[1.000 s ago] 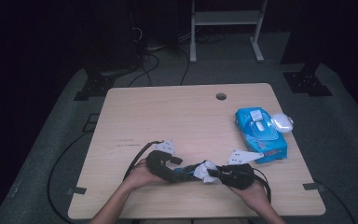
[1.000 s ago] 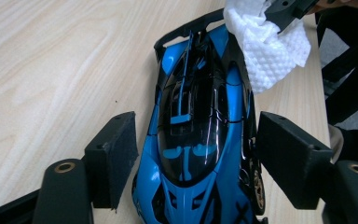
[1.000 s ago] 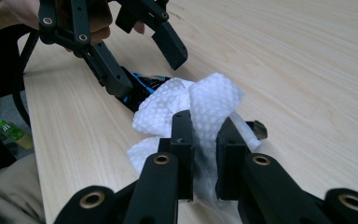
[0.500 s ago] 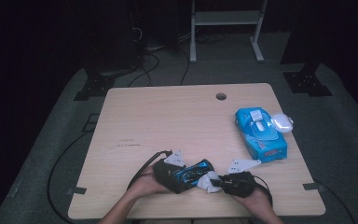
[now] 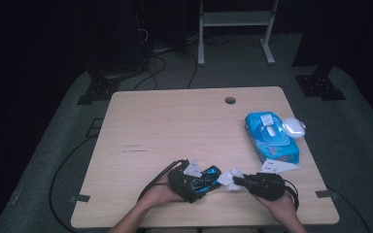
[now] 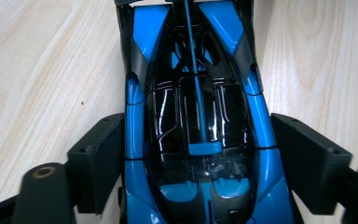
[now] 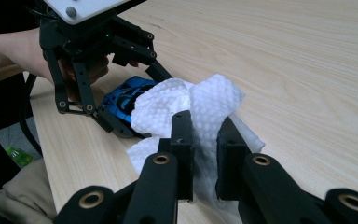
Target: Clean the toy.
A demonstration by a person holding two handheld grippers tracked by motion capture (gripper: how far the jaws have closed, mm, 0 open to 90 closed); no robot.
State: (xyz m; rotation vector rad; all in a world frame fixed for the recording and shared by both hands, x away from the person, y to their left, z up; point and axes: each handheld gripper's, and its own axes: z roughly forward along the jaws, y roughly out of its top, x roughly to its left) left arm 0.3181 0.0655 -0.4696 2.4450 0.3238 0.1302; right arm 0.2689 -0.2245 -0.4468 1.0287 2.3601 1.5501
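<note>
Lowered onto the table, toy car (image 5: 205,179) points lengthwise toward wipe (image 5: 230,178).

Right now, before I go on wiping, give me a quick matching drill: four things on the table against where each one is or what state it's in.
Things:
1. toy car
2. wipe
3. wipe pack
4. table hole

Places or states:
A. lying at the table's right edge
B. near the far edge
C. between the left tool's open jaws
D. pinched in the right tool

Pairs: 1-C, 2-D, 3-A, 4-B
</note>
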